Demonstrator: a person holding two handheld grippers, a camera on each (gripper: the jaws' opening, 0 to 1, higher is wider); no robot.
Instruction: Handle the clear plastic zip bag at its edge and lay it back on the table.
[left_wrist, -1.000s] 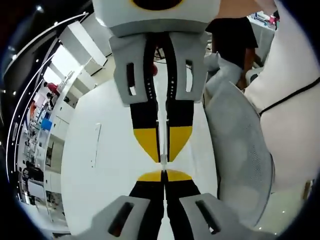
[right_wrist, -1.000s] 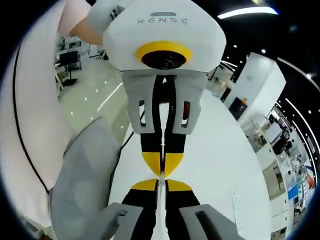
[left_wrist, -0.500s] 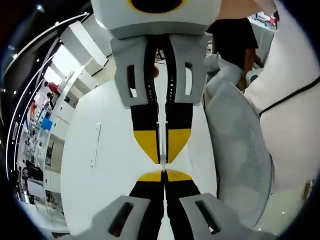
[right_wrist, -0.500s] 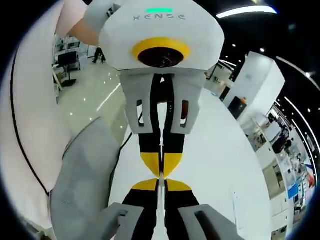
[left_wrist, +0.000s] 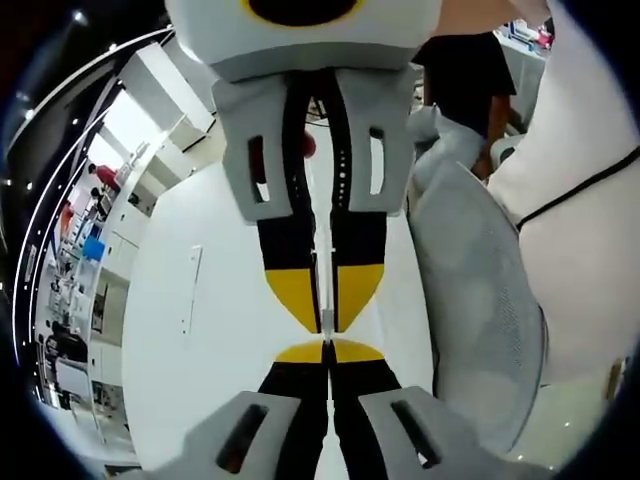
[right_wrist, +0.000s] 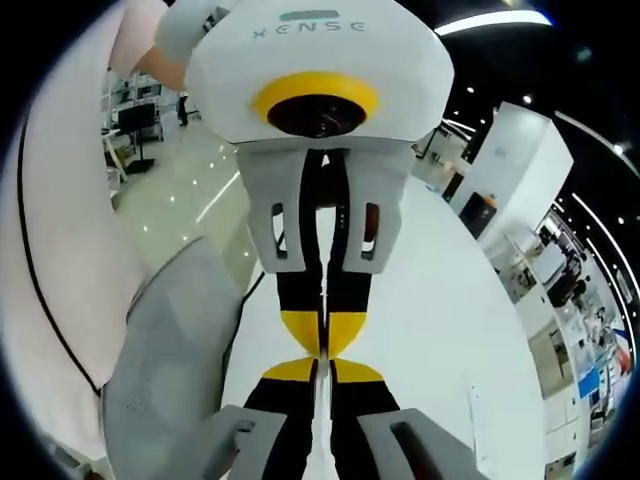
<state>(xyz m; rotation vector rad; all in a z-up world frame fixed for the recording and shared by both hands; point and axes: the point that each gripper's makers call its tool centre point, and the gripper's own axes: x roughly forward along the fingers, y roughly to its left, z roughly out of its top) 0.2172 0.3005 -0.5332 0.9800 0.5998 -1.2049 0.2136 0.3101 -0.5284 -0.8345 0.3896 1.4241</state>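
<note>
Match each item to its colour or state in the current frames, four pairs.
Items:
1. left gripper
2. table
3. chair back
4. fingertips of the right gripper

Colour or state:
a. grey
b. yellow
c. white
d. shut on the zip bag edge

Pairs: 1-d, 2-c, 3-a, 4-b

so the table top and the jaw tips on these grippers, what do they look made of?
Table top: looks like smooth white laminate or painted board, slight sheen; can't tell which. Left gripper and right gripper tips: matte black and yellow, likely rubber or plastic pads on grey moulded plastic bodies.
</note>
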